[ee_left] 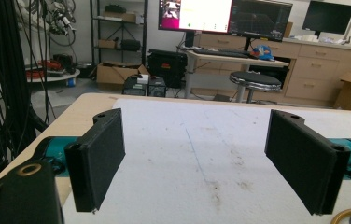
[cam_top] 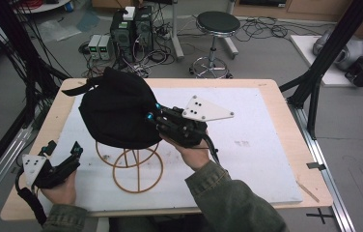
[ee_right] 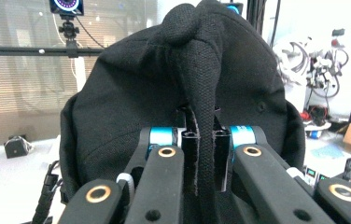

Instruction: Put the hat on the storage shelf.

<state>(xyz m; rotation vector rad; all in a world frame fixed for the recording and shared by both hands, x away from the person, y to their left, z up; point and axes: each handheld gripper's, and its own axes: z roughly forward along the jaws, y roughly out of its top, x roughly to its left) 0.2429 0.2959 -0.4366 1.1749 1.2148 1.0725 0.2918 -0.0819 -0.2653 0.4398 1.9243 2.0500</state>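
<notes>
A black cap (cam_top: 114,111) hangs over a tan wire stand (cam_top: 137,169) near the middle of the white board. The cap hides the stand's top, so I cannot tell whether it rests on it. My right gripper (cam_top: 151,117) comes in from the right and is shut on a fold of the cap's fabric. In the right gripper view the right gripper (ee_right: 205,156) pinches that fold of the cap (ee_right: 127,107) between its pads. My left gripper (cam_top: 63,147) stays low at the table's front left, open and holding nothing. In its own view, bare board lies between the wide-apart jaws of the left gripper (ee_left: 201,163).
A white foam board (cam_top: 257,140) covers most of the wooden table (cam_top: 286,92). A black frame post (cam_top: 314,92) stands at the table's right edge. Beyond the far edge are a stool (cam_top: 216,24) and computer boxes (cam_top: 131,29) with cables on the floor.
</notes>
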